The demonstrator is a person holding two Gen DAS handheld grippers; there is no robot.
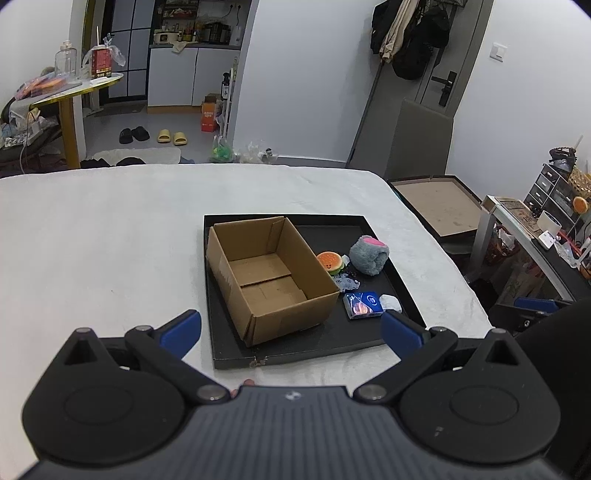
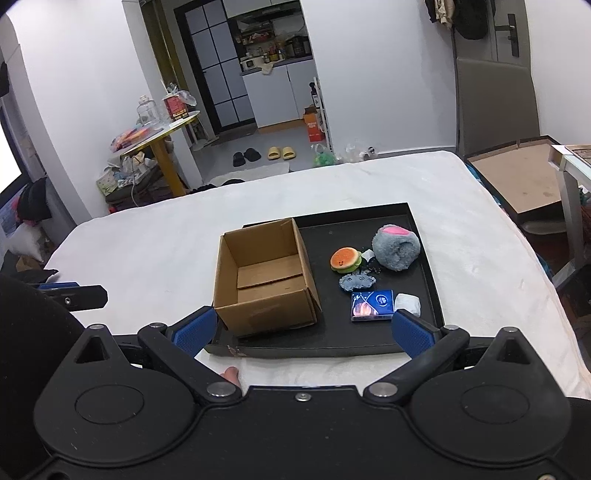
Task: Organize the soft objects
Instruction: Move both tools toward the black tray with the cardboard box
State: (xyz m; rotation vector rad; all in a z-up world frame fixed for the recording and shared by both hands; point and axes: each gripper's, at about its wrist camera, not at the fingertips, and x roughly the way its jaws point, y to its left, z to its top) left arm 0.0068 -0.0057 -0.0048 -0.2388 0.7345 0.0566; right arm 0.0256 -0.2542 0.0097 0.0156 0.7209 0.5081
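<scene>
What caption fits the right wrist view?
Open right hand-held gripper faces black tray holding empty cardboard box and soft toys.

Home: kitchenette shelves (image 2: 273,48), slippers (image 2: 280,152), coats on door (image 1: 410,33).

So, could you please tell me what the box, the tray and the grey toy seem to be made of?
Box: plain brown corrugated cardboard, matte, with folded flaps and creased seams. Tray: black and rigid with a raised rim and faint sheen; probably plastic or coated board, chipped at the near edge. Grey toy: fuzzy plush fabric with a pink patch, pile visible at its outline.
</scene>
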